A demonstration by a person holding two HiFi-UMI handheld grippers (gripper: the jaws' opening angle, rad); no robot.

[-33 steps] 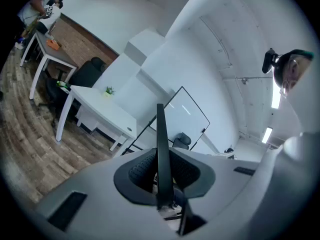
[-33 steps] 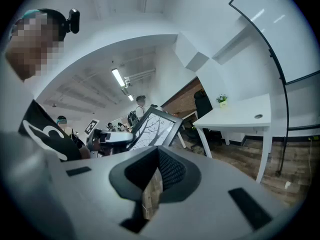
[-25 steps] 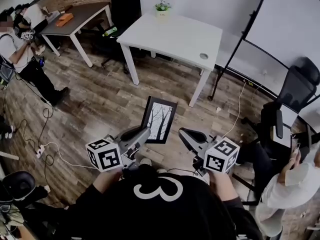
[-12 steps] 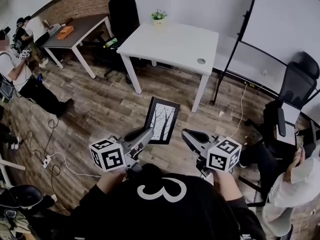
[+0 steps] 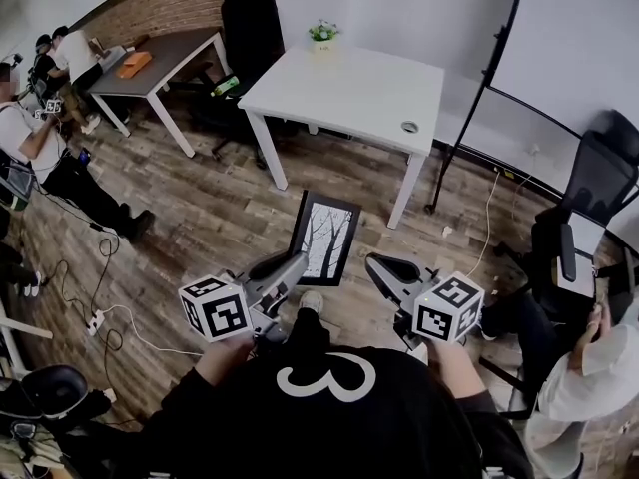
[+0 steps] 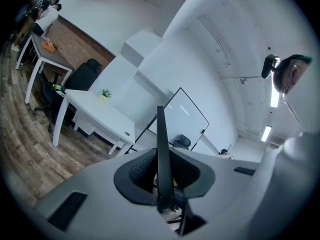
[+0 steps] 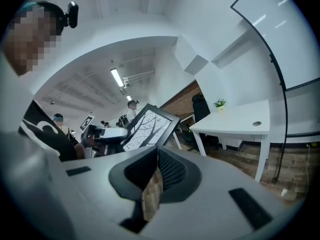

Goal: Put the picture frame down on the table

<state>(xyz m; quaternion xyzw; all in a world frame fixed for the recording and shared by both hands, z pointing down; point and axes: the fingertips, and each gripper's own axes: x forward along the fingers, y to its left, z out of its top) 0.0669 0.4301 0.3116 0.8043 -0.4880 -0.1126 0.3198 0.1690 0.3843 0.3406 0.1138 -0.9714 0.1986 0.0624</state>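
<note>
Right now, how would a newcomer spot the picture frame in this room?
Find the white table mid-room; nearer the viewer, above the wooden floor, the left claw grips the picture frame by its edge. It alone has a black border around a bare-tree print.

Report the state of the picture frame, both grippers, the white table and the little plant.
picture frame: held upright above the floor, not yet on the white table
left gripper: shut on the picture frame's lower left edge
right gripper: jaws slightly apart, empty
white table: bare but for the potted plant
potted plant: upright at the white table's far edge
</note>
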